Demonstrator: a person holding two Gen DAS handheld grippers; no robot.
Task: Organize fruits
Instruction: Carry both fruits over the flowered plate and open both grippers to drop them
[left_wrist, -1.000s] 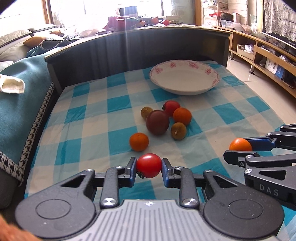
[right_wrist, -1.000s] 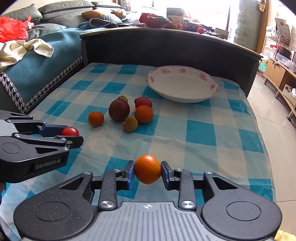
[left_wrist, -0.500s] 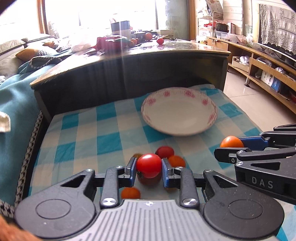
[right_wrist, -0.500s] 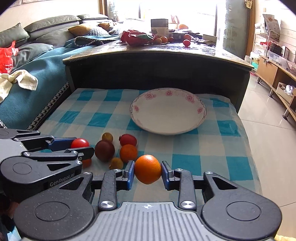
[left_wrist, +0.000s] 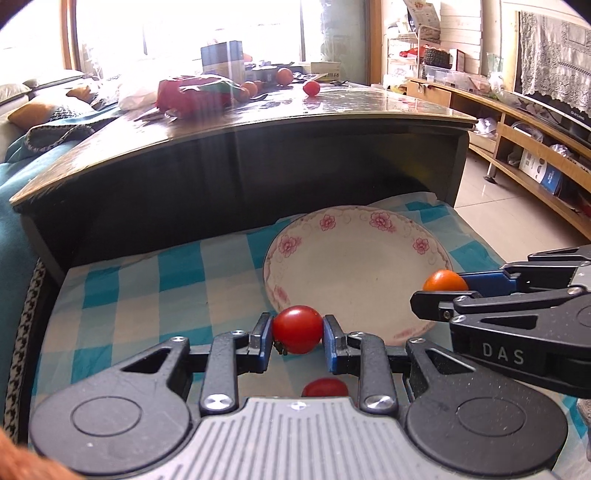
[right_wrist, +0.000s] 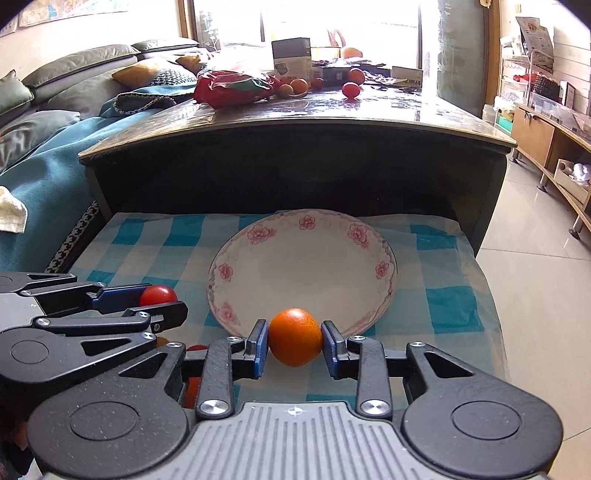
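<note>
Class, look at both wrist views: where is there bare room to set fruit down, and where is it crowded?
The plate is bare across its whole inside. The checked cloth is free between the plate and the dark table front, also right of the plate. Crowded: the near cloth under the grippers, where loose fruit lies.

Both views come from fisheye cameras riding just behind each hand-held gripper's two fingers, looking forward and slanting down at the checked cloth and the flowered plate. The left wrist view sits left of the plate and close to it; the plate lies ahead and to its right, and the right hand-held gripper enters from the right edge. The right wrist view faces the plate almost head-on, with the left hand-held gripper entering from its left edge. Both share the plate, the cloth, the dark raised surface behind it, and the bright window beyond. Edges bend strongly in each.
</note>
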